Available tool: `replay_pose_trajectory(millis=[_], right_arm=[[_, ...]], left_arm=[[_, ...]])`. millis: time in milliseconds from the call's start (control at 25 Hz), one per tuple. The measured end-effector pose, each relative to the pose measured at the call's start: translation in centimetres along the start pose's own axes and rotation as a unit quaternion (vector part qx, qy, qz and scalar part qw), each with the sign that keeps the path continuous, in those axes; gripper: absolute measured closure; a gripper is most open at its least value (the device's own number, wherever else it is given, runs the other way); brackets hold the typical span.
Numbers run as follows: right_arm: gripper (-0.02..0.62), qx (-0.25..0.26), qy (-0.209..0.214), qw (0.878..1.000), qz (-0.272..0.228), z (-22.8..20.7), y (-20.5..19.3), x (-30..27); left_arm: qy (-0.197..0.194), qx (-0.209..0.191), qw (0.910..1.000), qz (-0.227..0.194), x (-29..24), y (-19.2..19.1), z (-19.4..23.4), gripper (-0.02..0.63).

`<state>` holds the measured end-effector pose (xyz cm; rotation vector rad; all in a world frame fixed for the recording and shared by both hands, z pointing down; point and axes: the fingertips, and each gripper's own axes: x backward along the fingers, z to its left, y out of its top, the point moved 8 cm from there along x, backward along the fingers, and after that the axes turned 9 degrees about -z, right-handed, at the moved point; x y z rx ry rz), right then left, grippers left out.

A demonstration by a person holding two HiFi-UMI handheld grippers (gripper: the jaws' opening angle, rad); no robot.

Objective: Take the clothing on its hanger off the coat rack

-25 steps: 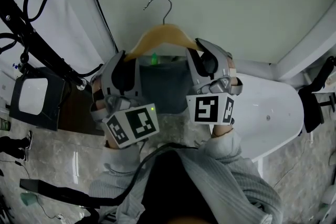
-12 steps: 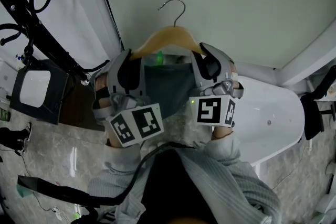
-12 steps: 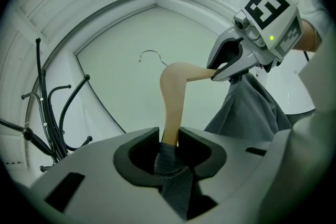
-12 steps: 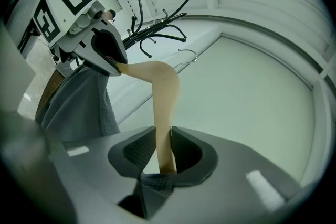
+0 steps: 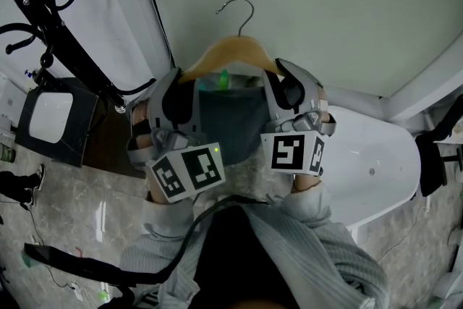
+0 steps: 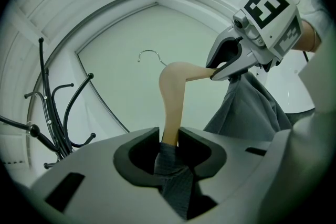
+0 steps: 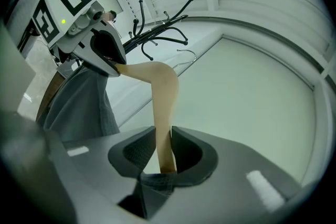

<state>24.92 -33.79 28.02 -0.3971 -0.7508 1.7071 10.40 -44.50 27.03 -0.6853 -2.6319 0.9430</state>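
Note:
A wooden hanger [image 5: 230,54] with a metal hook [image 5: 239,11] carries a dark grey garment [image 5: 228,112]; it hangs free in front of the pale wall, clear of the black coat rack [image 5: 61,40] at the left. My left gripper [image 5: 173,94] is shut on the hanger's left arm and the cloth over it, seen up close between the jaws in the left gripper view [image 6: 169,136]. My right gripper [image 5: 289,90] is shut on the right arm [image 7: 164,136]. Each gripper view shows the other gripper clamped at the hanger's far end [image 6: 236,60] [image 7: 100,50].
A black box with a white panel [image 5: 51,116] sits below the rack's hooks. A white rounded table [image 5: 376,163] lies to the right. Black straps and cables [image 5: 65,264] trail on the marble floor at lower left. The rack's curved hooks [image 7: 163,29] stand behind the left gripper.
The hanger with both grippers has shifted a little right, away from the rack. Both grips look unchanged.

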Motion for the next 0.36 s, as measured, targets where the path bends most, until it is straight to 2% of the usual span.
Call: replay_pose_trajectory(millis=[360], right_arm=[[0.503, 0.000, -0.003, 1.000, 0.000, 0.18, 0.42, 0.12]], left_arm=[[0.000, 0.003, 1.0000, -0.002, 0.37, -0.11, 0.18, 0.494]])
